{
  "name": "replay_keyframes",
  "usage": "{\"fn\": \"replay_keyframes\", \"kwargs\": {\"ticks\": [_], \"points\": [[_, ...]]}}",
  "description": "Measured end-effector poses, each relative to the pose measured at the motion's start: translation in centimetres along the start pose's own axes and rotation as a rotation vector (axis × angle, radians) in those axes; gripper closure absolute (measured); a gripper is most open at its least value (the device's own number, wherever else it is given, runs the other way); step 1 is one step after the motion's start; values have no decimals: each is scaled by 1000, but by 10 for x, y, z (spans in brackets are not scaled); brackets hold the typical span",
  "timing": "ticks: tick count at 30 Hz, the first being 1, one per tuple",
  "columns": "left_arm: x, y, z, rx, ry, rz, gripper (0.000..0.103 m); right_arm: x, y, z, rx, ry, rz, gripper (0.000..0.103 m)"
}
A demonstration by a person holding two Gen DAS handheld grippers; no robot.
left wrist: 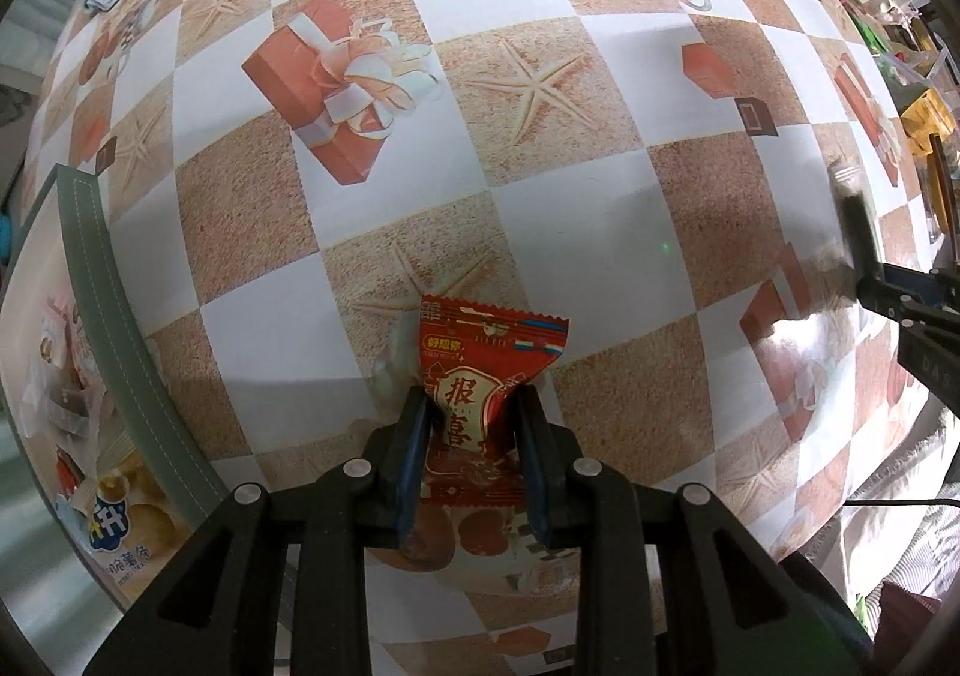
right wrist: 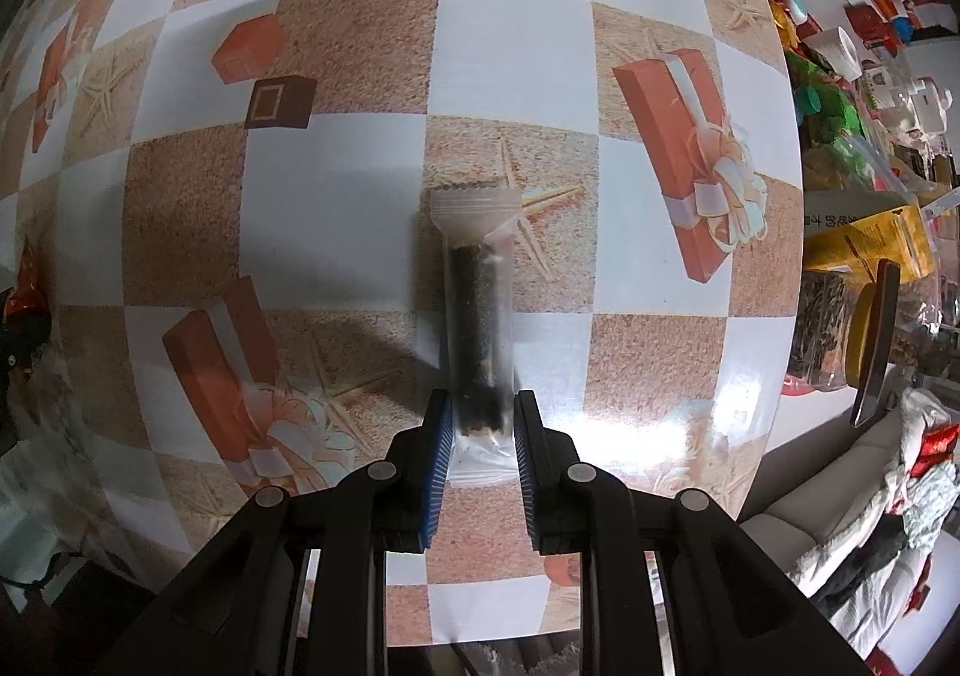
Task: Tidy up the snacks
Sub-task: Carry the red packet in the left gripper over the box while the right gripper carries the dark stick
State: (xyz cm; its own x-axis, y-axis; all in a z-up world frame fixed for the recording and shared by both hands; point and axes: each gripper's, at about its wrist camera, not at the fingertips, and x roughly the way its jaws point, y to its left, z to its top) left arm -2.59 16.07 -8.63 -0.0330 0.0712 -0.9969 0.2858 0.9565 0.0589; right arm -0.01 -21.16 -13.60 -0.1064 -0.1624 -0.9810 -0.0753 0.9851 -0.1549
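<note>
A red snack packet (left wrist: 480, 376) is pinched at its middle by the left gripper (left wrist: 474, 424) above the checkered tablecloth (left wrist: 540, 226) (a green-rimmed tray (left wrist: 102, 280) lies left). In the right view, the right gripper (right wrist: 478, 424) clamps a clear-wrapped dark snack stick (right wrist: 477, 316) over the same cloth.

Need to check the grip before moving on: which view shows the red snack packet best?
The left wrist view: the red snack packet sits centred and sharp, pinched between the left gripper jaws. The right wrist view shows only a blurred red sliver of it at the left edge.
</note>
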Motion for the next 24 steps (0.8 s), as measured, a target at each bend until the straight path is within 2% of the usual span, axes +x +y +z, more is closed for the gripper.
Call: {"fn": "replay_keyframes", "kwargs": {"ticks": [24], "points": [[0,-1,0,1,6,3,72,5,-4,1,18,38,1,81]]}}
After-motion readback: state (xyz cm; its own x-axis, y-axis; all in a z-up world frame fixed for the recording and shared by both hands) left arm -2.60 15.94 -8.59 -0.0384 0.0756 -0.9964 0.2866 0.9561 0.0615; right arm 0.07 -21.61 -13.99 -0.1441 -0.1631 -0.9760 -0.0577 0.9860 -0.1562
